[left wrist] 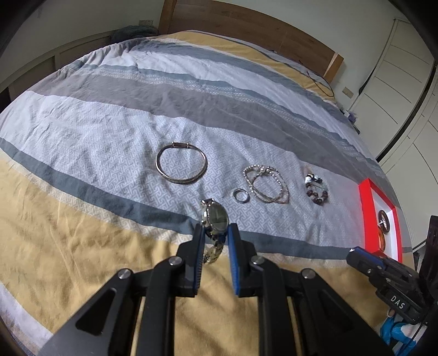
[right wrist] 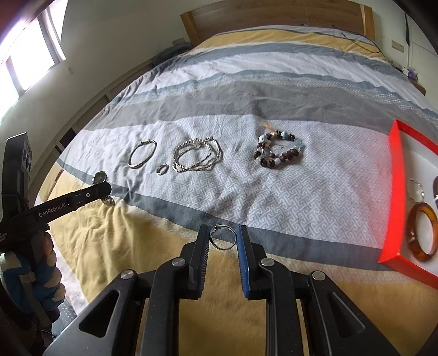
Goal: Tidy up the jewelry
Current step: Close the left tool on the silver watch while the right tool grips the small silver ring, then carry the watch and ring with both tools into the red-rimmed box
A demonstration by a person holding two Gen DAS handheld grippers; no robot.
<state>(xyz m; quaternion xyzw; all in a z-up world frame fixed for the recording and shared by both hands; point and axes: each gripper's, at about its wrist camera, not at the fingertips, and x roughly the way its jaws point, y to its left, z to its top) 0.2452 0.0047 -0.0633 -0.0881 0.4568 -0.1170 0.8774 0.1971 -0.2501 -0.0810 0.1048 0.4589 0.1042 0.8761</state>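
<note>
My left gripper (left wrist: 215, 228) is shut on a silver wristwatch (left wrist: 215, 219), held above the striped bedspread; it also shows in the right wrist view (right wrist: 100, 178). My right gripper (right wrist: 223, 238) is shut on a thin silver ring (right wrist: 223, 237). On the bed lie a silver bangle (left wrist: 181, 164), a small ring (left wrist: 241, 195), pearl and chain bracelets (left wrist: 267, 183) and a wooden bead bracelet (left wrist: 316, 189). A red tray (right wrist: 394, 191) at the right holds an amber bangle (right wrist: 423, 232) and a silver ring (right wrist: 416, 186).
A wooden headboard (left wrist: 246, 24) stands at the far end of the bed. White wardrobe doors (left wrist: 397, 82) line the right wall. A window (right wrist: 27, 54) is at the left. A dark cable (left wrist: 320, 82) lies near the pillow end.
</note>
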